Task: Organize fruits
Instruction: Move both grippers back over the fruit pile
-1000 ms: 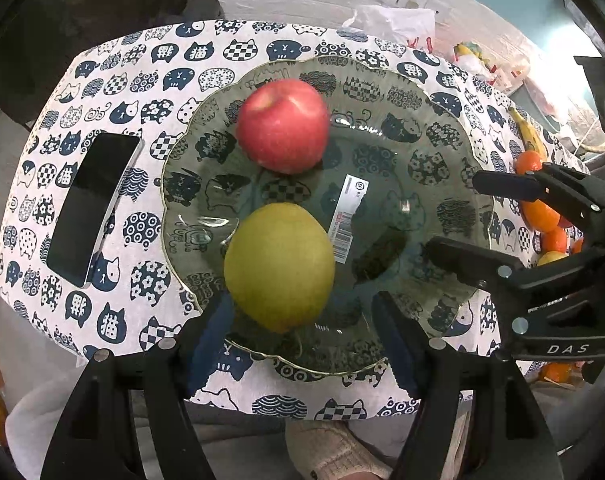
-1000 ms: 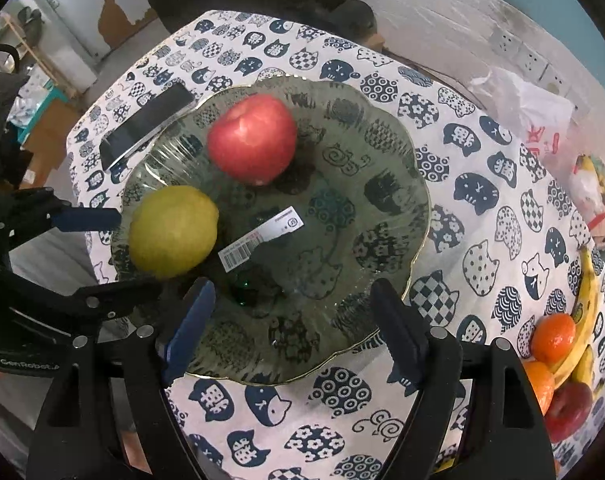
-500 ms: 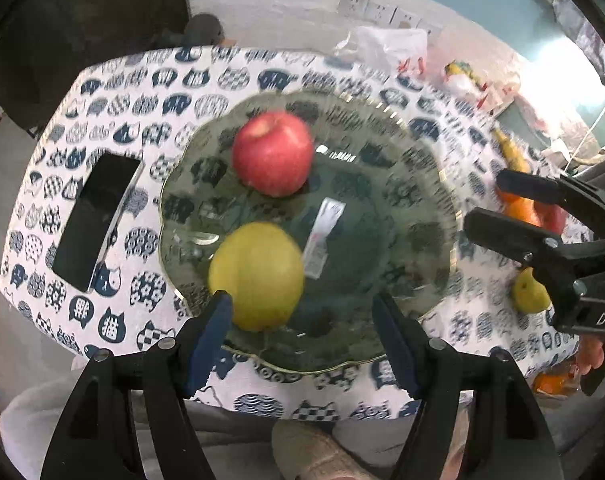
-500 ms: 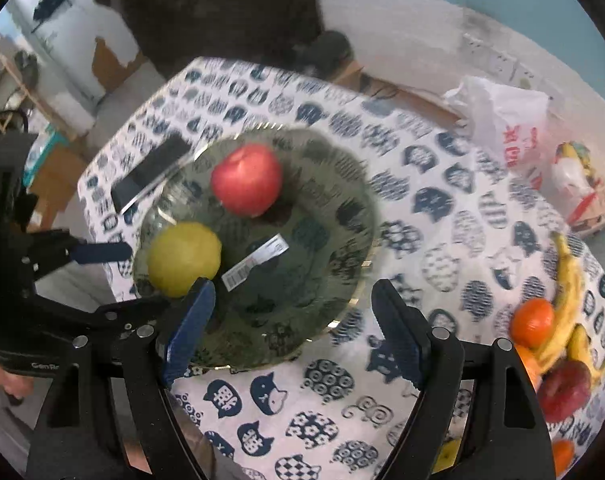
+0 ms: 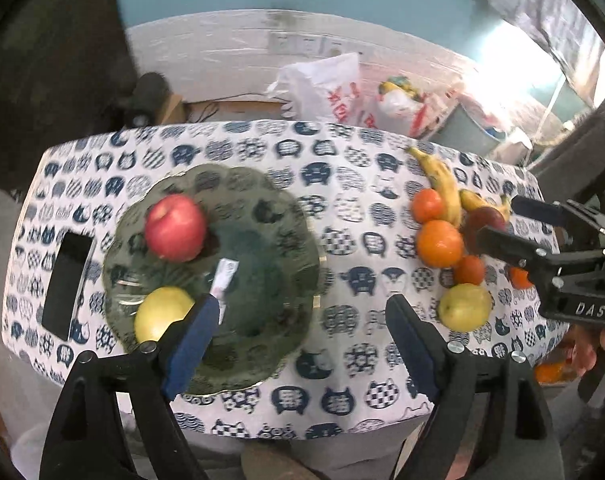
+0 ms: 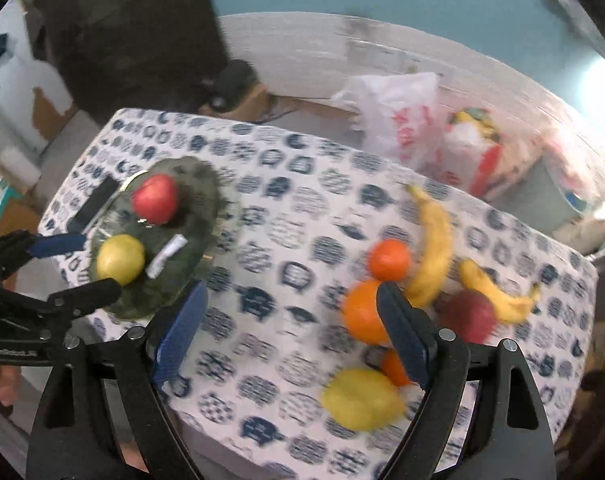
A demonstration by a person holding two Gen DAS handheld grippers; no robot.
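A green glass plate (image 5: 270, 240) (image 6: 206, 196) on the cat-print tablecloth holds a red apple (image 5: 175, 227) (image 6: 155, 199) and a yellow-green pear (image 5: 158, 312) (image 6: 120, 265). At the right lies a pile of loose fruit: oranges (image 5: 439, 243) (image 6: 362, 312), bananas (image 5: 442, 186) (image 6: 432, 248), a dark red apple (image 6: 468, 316) and a yellow pear (image 5: 464, 306) (image 6: 360, 398). My left gripper (image 5: 298, 332) is open and empty, above the near table edge. My right gripper (image 6: 290, 336) is open and empty, near the fruit pile.
A black phone (image 5: 66, 280) lies left of the plate. White plastic bags (image 5: 330, 88) (image 6: 398, 112) and clutter stand behind the table by the wall. The right gripper shows at the right edge of the left wrist view (image 5: 542, 240).
Both grippers have pulled back and up from the plate and swung right. The whole table and the fruit pile have come into view. The plate's fruits have not moved.
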